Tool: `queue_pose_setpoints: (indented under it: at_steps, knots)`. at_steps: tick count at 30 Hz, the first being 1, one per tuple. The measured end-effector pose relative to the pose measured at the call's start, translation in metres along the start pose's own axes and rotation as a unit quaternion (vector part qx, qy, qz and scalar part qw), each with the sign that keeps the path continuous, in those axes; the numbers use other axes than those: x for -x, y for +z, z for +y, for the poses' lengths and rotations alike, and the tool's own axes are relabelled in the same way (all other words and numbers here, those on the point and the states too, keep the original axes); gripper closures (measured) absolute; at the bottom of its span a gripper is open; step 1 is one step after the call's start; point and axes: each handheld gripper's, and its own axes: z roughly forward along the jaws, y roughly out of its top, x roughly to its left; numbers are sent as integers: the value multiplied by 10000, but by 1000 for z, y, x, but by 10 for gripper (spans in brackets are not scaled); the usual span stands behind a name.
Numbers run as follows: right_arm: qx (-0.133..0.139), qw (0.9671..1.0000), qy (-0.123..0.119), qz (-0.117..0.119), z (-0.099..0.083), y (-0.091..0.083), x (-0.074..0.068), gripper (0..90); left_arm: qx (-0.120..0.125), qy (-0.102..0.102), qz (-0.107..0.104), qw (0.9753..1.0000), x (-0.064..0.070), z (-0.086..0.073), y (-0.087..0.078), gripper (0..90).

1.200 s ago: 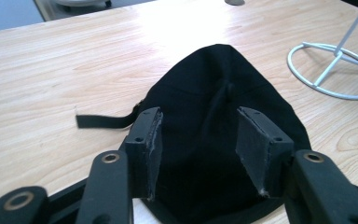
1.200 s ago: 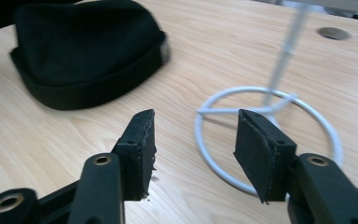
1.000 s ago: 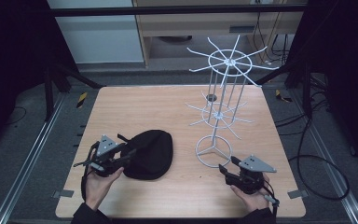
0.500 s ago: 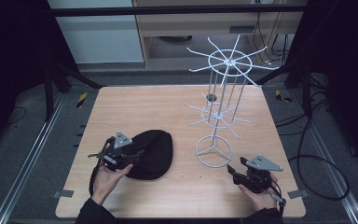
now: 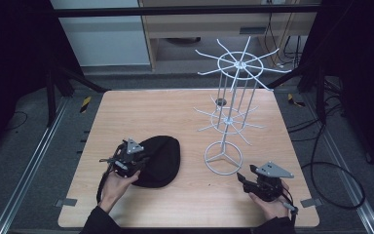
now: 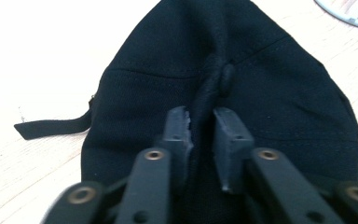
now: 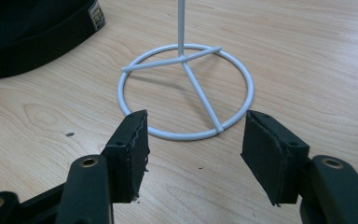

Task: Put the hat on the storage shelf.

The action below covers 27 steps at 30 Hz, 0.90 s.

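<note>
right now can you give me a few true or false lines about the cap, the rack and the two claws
1. The left claw pinches a fold of the black cap. True.
2. The right claw grips the white wire rack. False: it is open, short of the rack's ring base.
3. A cap hangs on the rack. False: its arms are bare; the cap lies on the table.
4. The rack stands upright. True.

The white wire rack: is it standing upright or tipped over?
Upright. The white wire rack stands on its ring base flat on the table, with its post rising straight.
</note>
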Motion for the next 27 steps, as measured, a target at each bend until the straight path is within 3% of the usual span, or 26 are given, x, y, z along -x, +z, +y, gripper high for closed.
queue_pose_setpoints:
  at_steps: [4,11,16,20,27]
  knots:
    - [-6,10000,9,-4,0,0,0,412,238,-111,-93,9996,-1,0,-6,853]
    - [-8,10000,-7,-31,-1,-1,2,413,611,-132,-45,9980,1,-1,-19,865]
    - [10,10000,-13,-36,-1,-1,2,413,977,-171,-86,9950,3,0,-34,866]
    - [19,10000,-11,-41,-1,-1,2,411,1327,-179,-149,9909,6,3,-49,866]
    - [42,10000,-20,-67,-1,-2,2,408,1924,-228,-301,9806,13,8,-73,866]
